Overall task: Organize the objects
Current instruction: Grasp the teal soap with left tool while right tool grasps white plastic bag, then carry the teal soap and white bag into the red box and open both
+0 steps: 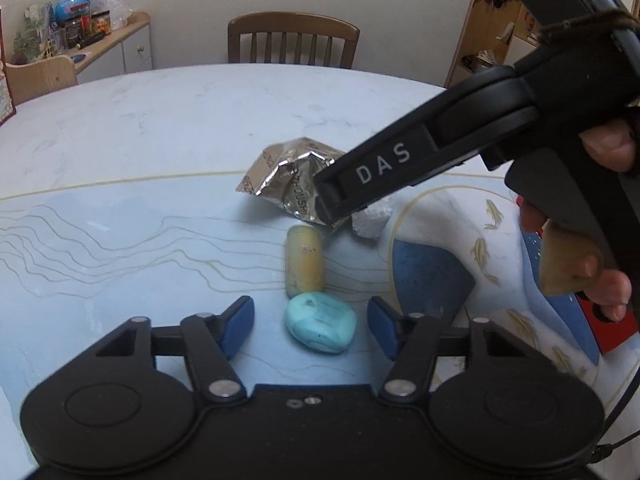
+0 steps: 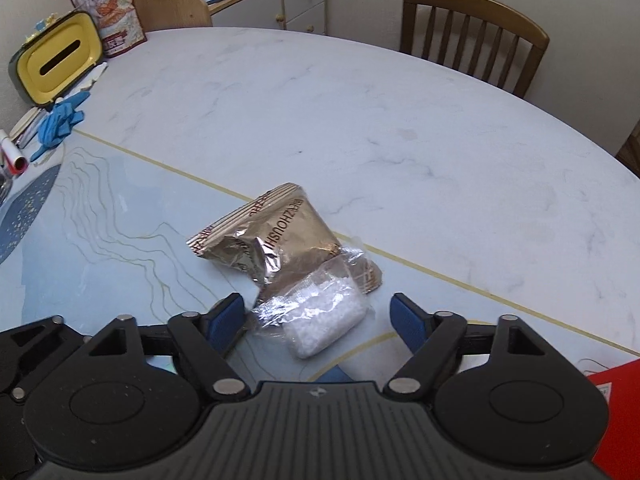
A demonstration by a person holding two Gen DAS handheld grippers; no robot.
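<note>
- So, left gripper [image 1: 310, 322] – blue-padded fingers [image 1: 238, 326] spread wide apart, nothing clamped. Turquoise soap-like block [image 1: 320, 328] lies on the mat between the pads, touching neither.
- Yellowish cylinder [image 1: 304, 266] lies just beyond the turquoise block, its near end right at the block's far edge.
- Silver-brown foil packet [image 2: 266, 240], crumpled, sits on the mat's far edge by the gold border line; in the left wrist view it's just past the cylinder.
- Clear bag of white granules [image 2: 324, 318] overlaps the foil packet's near corner, touching it.
- Right gripper [image 2: 320, 320] – fingers wide apart too, holding nothing; the clear bag lies between the two blue pads, left pad [image 2: 226, 318] v. close to the bag's loose plastic edge, contact can't be told.
- In the left wrist view the right gripper's black finger marked "DAS" comes in from upper right, tip over the foil packet; person's hand [image 1: 604, 216] wraps its handle.
- Table [image 2: 360, 120] is white marble-look w/ a pale blue patterned mat [image 2: 100, 220] on the near part.
- Wooden chair [image 2: 472, 28] at the far side; yellow-lidded box [image 2: 56, 64] & blue gloves [image 2: 60, 120] at the table's left edge.
</note>
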